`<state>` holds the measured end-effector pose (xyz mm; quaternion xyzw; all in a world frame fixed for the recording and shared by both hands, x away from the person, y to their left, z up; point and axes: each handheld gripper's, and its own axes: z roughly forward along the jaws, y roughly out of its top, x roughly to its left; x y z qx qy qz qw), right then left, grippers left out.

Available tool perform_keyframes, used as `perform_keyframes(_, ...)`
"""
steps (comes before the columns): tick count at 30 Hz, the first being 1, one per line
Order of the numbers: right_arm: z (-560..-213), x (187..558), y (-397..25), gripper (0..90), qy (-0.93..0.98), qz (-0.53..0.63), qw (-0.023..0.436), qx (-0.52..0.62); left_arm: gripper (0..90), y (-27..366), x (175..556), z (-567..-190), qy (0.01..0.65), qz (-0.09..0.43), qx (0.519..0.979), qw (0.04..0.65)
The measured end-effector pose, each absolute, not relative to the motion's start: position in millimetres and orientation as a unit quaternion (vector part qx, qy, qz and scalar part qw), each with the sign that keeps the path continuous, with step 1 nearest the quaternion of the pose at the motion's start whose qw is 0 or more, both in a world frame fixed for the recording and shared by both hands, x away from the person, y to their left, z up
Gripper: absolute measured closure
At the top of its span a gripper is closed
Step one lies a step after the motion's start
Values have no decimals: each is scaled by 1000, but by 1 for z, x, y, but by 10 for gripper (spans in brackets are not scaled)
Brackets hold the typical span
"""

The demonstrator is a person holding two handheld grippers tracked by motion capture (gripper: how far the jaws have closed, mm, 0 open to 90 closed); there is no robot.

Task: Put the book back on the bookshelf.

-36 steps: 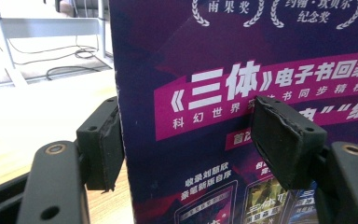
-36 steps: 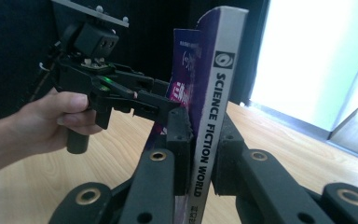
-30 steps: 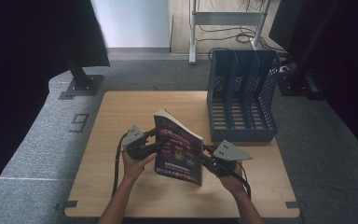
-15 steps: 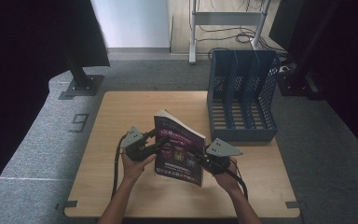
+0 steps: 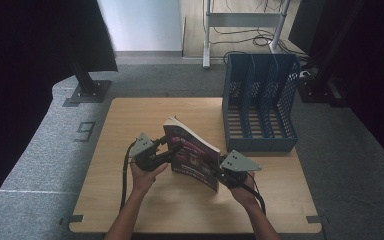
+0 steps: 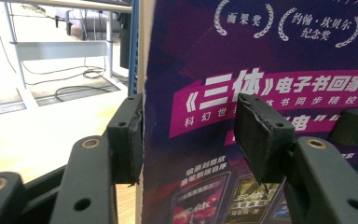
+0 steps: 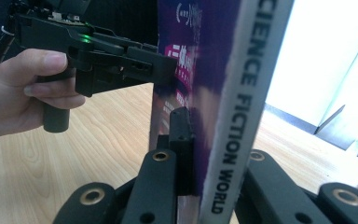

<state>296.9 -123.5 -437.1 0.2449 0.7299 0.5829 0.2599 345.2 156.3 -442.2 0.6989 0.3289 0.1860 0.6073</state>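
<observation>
Right gripper: the right gripper sat nearest the person's edge of the table, its jaws closed on the lower corner of the book, one on the purple cover, the other behind the white spine; in the right gripper view the spine rose between them, reading "SCIENCE FICTION WORLD"
Left gripper: the left gripper was held in a hand at the book's other edge; in the left gripper view one jaw lay against the cover's edge and the other stood off in front of the cover, so the jaws were apart, not clamped
Book: the book stood tilted on edge above the middle of the table, purple cover towards the person, held between the two grippers
Table: the wooden table bore the rest
File rack: a blue file rack stood at the far right corner, well apart from the book
Beyond: grey floor and a metal stand lay past the table
</observation>
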Motion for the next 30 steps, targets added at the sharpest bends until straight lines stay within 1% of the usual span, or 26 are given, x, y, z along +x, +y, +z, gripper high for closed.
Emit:
perform_keyframes(4, -438, 296, -124, 803, 735, 581, 256, 237, 451, 157, 344, -443, 325, 183, 697, 612)
perform_keyframes(8, -437, 298, -124, 742, 736, 587, 238, 239, 450, 156, 343, -443, 322, 180, 698, 613)
perform_keyframes(10, -438, 301, -122, 721, 735, 588, 240, 237, 450, 155, 343, -443, 321, 180, 699, 613)
perform_keyframes(17, -438, 310, -115, 747, 732, 591, 237, 241, 450, 156, 343, -443, 322, 179, 699, 613)
perform_keyframes(23, -439, 313, -117, 803, 729, 592, 233, 254, 444, 156, 343, -443, 323, 177, 699, 613)
perform_keyframes(30, -440, 312, -118, 815, 721, 595, 235, 265, 393, 162, 337, -443, 330, 191, 701, 603)
